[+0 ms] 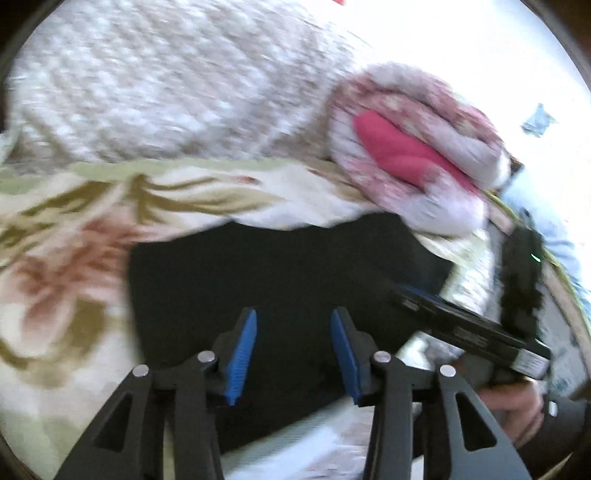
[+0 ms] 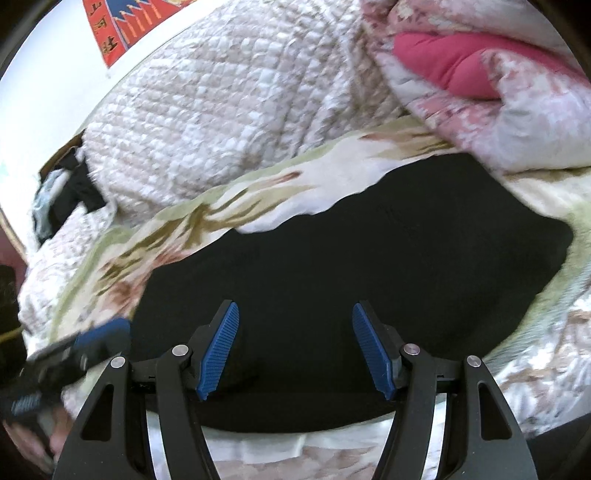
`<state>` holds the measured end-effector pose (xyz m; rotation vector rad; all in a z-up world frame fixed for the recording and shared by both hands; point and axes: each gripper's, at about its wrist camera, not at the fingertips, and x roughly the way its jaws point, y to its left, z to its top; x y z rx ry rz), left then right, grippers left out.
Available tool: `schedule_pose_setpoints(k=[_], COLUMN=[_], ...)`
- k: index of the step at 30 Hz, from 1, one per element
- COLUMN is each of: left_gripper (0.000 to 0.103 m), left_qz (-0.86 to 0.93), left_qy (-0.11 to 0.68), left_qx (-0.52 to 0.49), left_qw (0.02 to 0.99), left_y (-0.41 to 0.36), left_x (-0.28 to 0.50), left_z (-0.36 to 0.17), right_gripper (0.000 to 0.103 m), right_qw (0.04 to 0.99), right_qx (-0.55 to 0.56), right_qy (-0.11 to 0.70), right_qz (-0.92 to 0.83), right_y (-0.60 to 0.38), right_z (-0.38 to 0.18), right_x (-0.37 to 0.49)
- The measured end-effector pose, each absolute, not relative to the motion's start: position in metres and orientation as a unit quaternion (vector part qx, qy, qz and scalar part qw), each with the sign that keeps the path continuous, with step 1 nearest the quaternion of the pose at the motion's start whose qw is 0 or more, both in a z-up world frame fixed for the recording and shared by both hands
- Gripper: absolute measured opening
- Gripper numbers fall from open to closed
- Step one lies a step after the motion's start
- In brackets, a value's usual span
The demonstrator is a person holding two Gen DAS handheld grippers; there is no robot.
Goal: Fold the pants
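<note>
The black pants [image 1: 280, 266] lie folded into a flat dark block on a floral bedsheet [image 1: 66, 251]. My left gripper [image 1: 293, 317] hovers over their near part, its blue pads [image 1: 242, 350] apart with only the cloth below them. In the right wrist view the same pants [image 2: 369, 240] fill the middle. My right gripper [image 2: 294, 308] stands open and wide above their near edge, holding nothing. Each view catches the other tool: the right gripper's black body [image 1: 480, 332] with a hand below it, and the blurred left gripper [image 2: 74, 350].
A quilted beige blanket [image 2: 221, 110] is heaped behind the pants. A rolled pink floral quilt [image 2: 498, 103] with a red lining [image 2: 443, 62] sits at the back right. Dark clothes [image 2: 70, 192] lie at the far left, and a red hanging [image 2: 125, 26] is on the wall.
</note>
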<state>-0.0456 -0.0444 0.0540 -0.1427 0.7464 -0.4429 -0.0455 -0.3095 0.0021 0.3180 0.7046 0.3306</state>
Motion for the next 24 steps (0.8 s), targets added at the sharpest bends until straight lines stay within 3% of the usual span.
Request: schedule_pose_setpoints(k=[2, 4, 15, 17, 19, 21, 22, 24], left_gripper=[0.045, 0.045, 0.045, 0.045, 0.045, 0.045, 0.045, 0.045], left_qz=[-0.165, -0.135, -0.107, -0.105, -0.103, -0.103, -0.104, -0.103], left_qy=[0.367, 0.377, 0.398, 0.397, 0.396, 0.395, 0.395, 0.393], left_qx=[-0.069, -0.083, -0.128, -0.128, -0.129, -0.128, -0.128, -0.125], left_qw=[0.913, 0.912, 0.902, 0.903, 0.903, 0.904, 0.904, 0.905], left_y=[-0.024, -0.007, 0.016, 0.016, 0.017, 0.017, 0.017, 0.016], left_x=[-0.038, -0.034, -0.028, -0.029, -0.029, -0.029, -0.029, -0.029], left_z=[0.048, 0.040, 0.014, 0.014, 0.015, 0.015, 0.015, 0.016], right_gripper=[0.064, 0.056, 0.055, 0.050, 0.030, 0.019, 0.007, 0.004], right_qw=[0.894, 0.883, 0.865, 0.864, 0.857, 0.854, 0.855, 0.853], right_qx=[0.168, 0.166, 0.142, 0.138, 0.138, 0.140, 0.137, 0.154], right_qy=[0.366, 0.383, 0.423, 0.426, 0.433, 0.436, 0.434, 0.428], right_qz=[0.195, 0.214, 0.231, 0.233, 0.244, 0.248, 0.247, 0.255], right_y=[-0.301, -0.293, -0.264, -0.260, -0.257, -0.257, -0.258, -0.263], right_z=[-0.005, -0.010, -0.017, -0.017, -0.020, -0.022, -0.022, -0.020], right_x=[-0.041, -0.038, 0.016, 0.019, 0.019, 0.018, 0.017, 0.013])
